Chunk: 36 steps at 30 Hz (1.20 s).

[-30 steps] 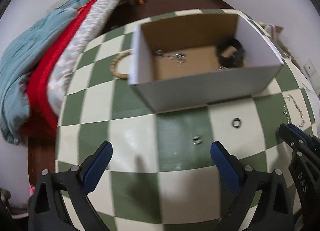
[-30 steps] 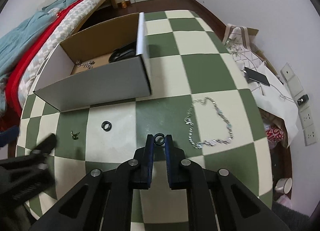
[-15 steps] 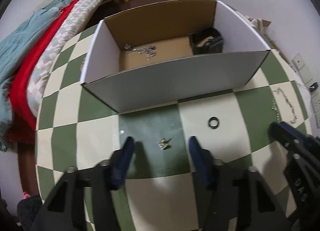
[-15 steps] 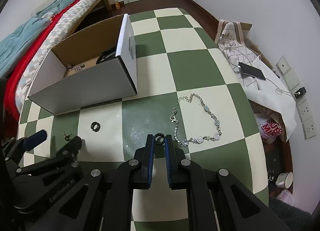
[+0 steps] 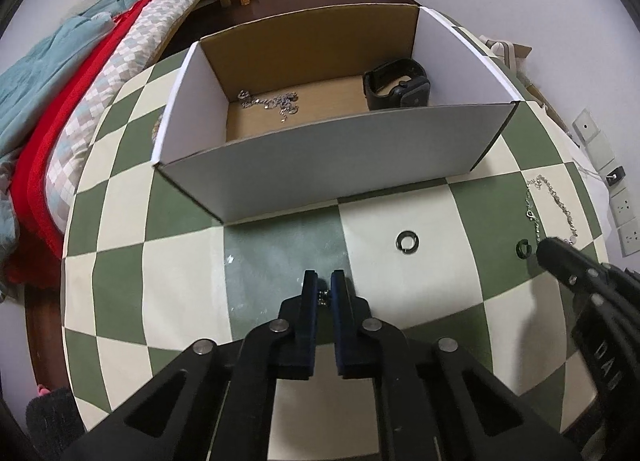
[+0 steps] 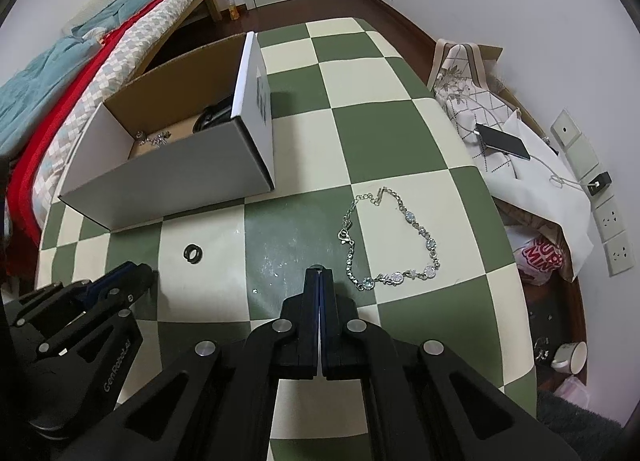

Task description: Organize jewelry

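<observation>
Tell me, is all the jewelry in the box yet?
Not yet. A chain and a watch already lie in the box. The left gripper is shut on a small earring. The right gripper pinches a dark ring. Still on the table: another ring and the bracelet.

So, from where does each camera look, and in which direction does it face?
Left wrist: sits on the left gripper, faces the white box across the checked table; its fingers pinch a small metal piece; the right gripper, shut on a dark ring, shows at right.
Right wrist: sits on the right gripper, faces the bracelet; the left gripper shows lower left.
Shared: box, bracelet, loose ring, both grippers.
</observation>
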### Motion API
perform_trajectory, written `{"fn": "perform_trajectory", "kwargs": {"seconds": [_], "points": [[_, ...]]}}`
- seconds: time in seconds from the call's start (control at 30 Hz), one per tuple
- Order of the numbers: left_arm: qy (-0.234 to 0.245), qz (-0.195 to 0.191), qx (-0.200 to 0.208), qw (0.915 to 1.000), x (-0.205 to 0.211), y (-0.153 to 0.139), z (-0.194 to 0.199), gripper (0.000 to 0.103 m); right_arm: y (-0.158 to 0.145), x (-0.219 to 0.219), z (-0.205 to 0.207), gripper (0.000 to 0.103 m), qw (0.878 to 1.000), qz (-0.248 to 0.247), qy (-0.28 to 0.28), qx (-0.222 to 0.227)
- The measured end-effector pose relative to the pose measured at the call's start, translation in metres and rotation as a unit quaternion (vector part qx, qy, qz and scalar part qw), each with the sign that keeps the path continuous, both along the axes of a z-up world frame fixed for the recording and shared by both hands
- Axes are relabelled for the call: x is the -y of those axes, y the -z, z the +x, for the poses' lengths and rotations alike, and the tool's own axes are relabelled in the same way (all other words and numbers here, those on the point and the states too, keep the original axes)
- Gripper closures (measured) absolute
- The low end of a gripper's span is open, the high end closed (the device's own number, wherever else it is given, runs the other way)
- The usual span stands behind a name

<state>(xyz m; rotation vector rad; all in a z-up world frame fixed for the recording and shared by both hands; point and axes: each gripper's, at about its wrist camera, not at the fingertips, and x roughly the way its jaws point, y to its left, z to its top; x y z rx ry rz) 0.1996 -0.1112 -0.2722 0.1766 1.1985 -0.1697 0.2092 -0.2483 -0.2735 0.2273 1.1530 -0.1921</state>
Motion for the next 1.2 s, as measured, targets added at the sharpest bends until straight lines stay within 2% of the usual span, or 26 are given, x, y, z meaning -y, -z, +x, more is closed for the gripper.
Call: {"fn": "perform_trajectory", "kwargs": {"seconds": [0.17,0.33,0.47,0.5,0.57,0.6,0.7,0.8,0.87,0.9,0.97,1.13,1.2], "points": [[-0.009,-0.007,0.011,0.9999,-0.018,-0.015,-0.007,0.099,-0.014,0.018,-0.007,0.103,0.997,0.066,0.032,0.026],[-0.028,-0.017,0.018,0.9993,-0.038,-0.030,-0.012,0.099,-0.026,0.027,-0.011,0.103,0.994,0.091,0.040,0.042],[-0.037,-0.018,0.024,0.9989,-0.050,-0.037,-0.011,0.099,-0.015,0.024,-0.001,0.102,0.993,0.111,0.022,0.019],[-0.039,-0.017,0.024,0.9988,-0.051,-0.038,-0.011,0.099,-0.009,0.021,0.002,0.099,0.994,0.108,0.016,0.010],[-0.042,-0.018,0.025,0.9986,-0.053,-0.040,-0.012,0.099,-0.001,0.017,0.005,0.085,0.994,0.109,0.006,0.006],[-0.042,-0.018,0.026,0.9986,-0.053,-0.040,-0.012,0.099,0.004,0.014,0.007,0.073,0.995,0.102,0.002,0.002],[-0.042,-0.021,0.025,0.9986,-0.053,-0.041,-0.012,0.099,0.015,0.004,0.011,0.071,0.997,0.071,-0.011,-0.012],[-0.042,-0.024,0.023,0.9986,-0.051,-0.040,-0.011,0.099,0.015,-0.007,0.013,0.074,0.999,0.030,-0.026,-0.011],[-0.041,-0.025,0.022,0.9986,-0.051,-0.040,-0.011,0.099,0.016,-0.013,0.014,0.087,0.999,-0.007,-0.035,-0.015],[-0.041,-0.026,0.021,0.9986,-0.050,-0.039,-0.011,0.099,0.016,-0.013,0.015,0.098,0.999,-0.009,-0.035,-0.015],[-0.042,-0.027,0.022,0.9985,-0.050,-0.040,-0.012,0.099,0.016,-0.009,0.014,0.103,1.000,0.001,-0.028,-0.010],[-0.045,-0.033,0.026,0.9981,-0.053,-0.044,-0.011,0.099,0.004,0.004,0.000,0.103,0.999,0.042,-0.009,0.029],[-0.048,-0.036,0.024,0.9979,-0.054,-0.044,-0.010,0.099,0.004,0.006,0.002,0.103,0.997,0.068,-0.009,0.030]]}}
